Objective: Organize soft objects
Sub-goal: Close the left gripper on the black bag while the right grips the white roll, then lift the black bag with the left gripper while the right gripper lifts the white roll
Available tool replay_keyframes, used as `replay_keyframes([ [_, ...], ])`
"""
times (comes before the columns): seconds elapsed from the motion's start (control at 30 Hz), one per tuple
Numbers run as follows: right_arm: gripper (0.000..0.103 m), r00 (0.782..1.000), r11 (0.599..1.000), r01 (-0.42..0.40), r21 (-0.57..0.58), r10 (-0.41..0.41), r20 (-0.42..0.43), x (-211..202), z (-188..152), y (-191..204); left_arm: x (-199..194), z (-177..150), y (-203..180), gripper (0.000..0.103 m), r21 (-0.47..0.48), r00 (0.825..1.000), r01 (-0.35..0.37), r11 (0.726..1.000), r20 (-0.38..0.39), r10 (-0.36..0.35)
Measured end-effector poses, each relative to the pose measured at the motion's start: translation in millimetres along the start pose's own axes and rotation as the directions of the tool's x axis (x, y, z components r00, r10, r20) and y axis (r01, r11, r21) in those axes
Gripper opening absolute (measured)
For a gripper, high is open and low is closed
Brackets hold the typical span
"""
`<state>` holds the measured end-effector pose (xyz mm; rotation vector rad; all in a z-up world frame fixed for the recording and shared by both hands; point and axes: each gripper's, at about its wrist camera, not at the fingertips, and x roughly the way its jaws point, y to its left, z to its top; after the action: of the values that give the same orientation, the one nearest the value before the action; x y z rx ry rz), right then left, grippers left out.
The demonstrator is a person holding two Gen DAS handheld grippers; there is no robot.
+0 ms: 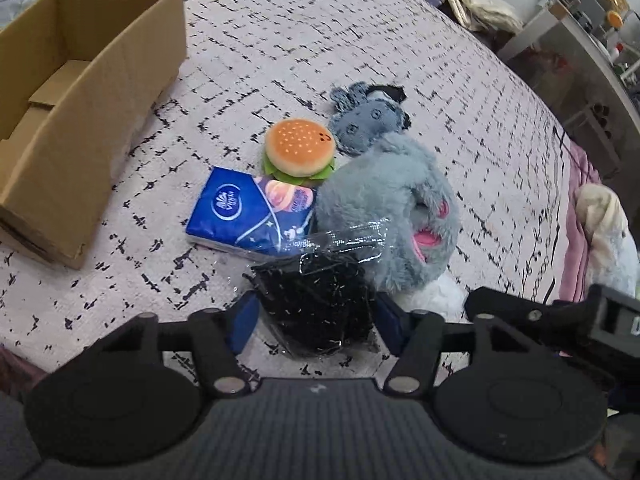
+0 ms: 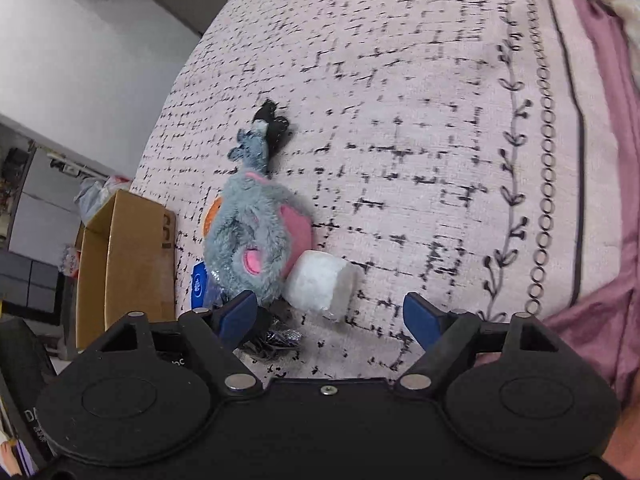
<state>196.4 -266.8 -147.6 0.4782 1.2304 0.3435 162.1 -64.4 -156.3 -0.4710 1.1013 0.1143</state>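
Observation:
On the bedspread (image 1: 360, 40) lies a heap of soft things: a burger plush (image 1: 300, 151), a denim plush (image 1: 362, 120), a fluffy grey plush with pink patches (image 1: 394, 208) and a blue tissue pack (image 1: 248, 216). A clear bag of black shreds (image 1: 320, 300) lies nearest, and my left gripper (image 1: 316, 320) has its blue pads against both sides of the bag. In the right wrist view a white fluffy roll (image 2: 320, 284) rests against the grey plush (image 2: 252, 236). My right gripper (image 2: 330, 316) stands open just short of the roll, touching nothing.
An open cardboard box (image 1: 80, 112) stands on the bed to the left of the heap, also seen as the box (image 2: 128, 260) in the right view. A pink blanket (image 2: 608, 200) runs along the bed's right side. Shelves and clutter stand beyond the bed.

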Motion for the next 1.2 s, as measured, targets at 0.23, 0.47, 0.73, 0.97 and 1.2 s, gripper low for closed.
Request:
replay_keyframes([
  [0.23,0.065,0.999,0.999,-0.025,0.024,0.026,-0.036,17.8,4.2,1.8,-11.0,0.0,9.1,0.039,-0.046,1.000,-0.003,0.999,0.031,0.005],
  [0.47,0.064,0.999,0.999,-0.010,0.040,0.011,-0.045,28.1,7.5,1.0,-25.7,0.7,19.8,0.037,-0.071,0.999,-0.011,0.997,0.050,0.014],
  [0.73,0.057,0.998,1.000,0.030,0.001,-0.030,-0.053,39.6,7.8,10.2,-40.8,0.3,26.3,0.036,-0.071,0.997,-0.005,0.997,0.077,0.011],
  [0.97,0.040,0.998,0.996,0.056,-0.062,-0.059,-0.039,40.7,6.4,16.9,-46.8,-1.9,26.0,0.036,-0.051,0.996,-0.019,0.999,0.086,0.024],
  [1.2,0.039,0.998,0.994,0.058,-0.096,-0.055,0.035,13.3,3.8,24.6,-61.5,-3.2,20.7,0.036,-0.023,0.993,-0.031,0.999,0.115,0.033],
])
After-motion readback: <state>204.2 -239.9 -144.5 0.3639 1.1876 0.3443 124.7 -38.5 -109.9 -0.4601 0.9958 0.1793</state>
